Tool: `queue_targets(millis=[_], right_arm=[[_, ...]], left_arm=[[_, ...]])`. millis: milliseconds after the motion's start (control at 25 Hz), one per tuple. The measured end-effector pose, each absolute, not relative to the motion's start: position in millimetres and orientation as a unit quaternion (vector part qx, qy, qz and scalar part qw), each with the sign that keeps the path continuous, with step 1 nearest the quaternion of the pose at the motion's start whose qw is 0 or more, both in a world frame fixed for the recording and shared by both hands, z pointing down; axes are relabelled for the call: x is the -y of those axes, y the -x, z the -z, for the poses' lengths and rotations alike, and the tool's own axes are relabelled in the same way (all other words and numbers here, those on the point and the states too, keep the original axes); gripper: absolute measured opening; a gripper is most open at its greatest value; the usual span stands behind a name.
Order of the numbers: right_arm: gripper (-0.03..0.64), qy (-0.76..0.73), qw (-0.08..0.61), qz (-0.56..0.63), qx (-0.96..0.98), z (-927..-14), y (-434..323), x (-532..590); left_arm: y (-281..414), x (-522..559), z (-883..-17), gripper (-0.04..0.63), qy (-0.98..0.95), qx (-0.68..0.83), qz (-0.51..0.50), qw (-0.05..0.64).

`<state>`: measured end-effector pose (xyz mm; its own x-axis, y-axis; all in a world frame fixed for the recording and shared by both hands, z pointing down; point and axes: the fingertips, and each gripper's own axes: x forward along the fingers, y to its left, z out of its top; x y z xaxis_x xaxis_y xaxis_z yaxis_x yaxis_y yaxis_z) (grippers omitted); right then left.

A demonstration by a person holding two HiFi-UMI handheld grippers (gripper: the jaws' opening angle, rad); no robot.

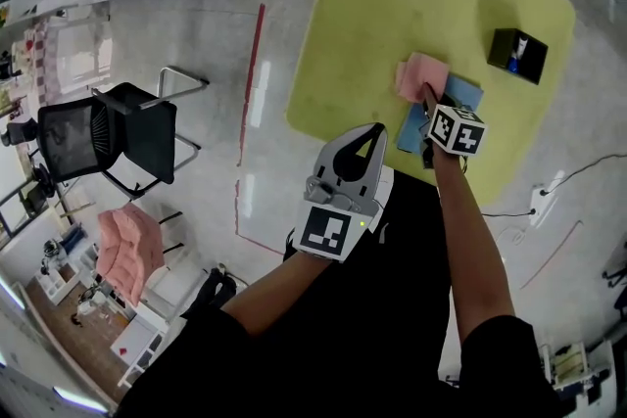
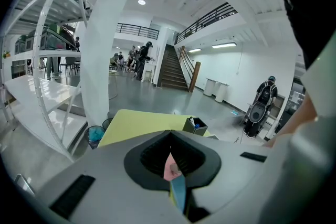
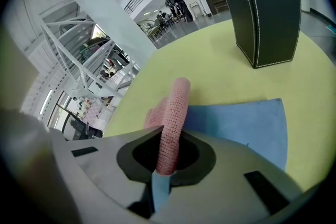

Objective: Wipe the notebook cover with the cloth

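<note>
Yellow-green and round-cornered, the table [image 1: 392,5] stands on a glossy pale floor, with a black mesh chair [image 1: 118,137] off to one side. The right tool [image 1: 428,97] is clamped on a fold of pink knitted cloth [image 1: 419,75], which rests on the flat blue notebook [image 1: 464,93] near the table's edge. A black box [image 1: 517,55] with white stitching stands well apart. The left tool [image 1: 374,129], jaws closed to a point and empty, hangs off the table beside the person.

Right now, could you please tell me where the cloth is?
The cloth sits right of centre in the head view, pinched in the right hand-held gripper at the edge of the notebook.
</note>
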<state>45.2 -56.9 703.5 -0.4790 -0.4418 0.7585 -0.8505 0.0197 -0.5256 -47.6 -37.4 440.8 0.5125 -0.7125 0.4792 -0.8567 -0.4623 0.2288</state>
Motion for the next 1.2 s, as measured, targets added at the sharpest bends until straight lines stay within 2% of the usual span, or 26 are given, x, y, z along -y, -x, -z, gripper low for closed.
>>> queue_targets(millis=[1200], right_arm=[[0.035,-0.480,0.197,-0.524,0.676,-706.6,-85.8,43.1]], left_arm=[[6.5,36.2,-443.3,0.006,-0.853,0.439,-0.168,0.225]])
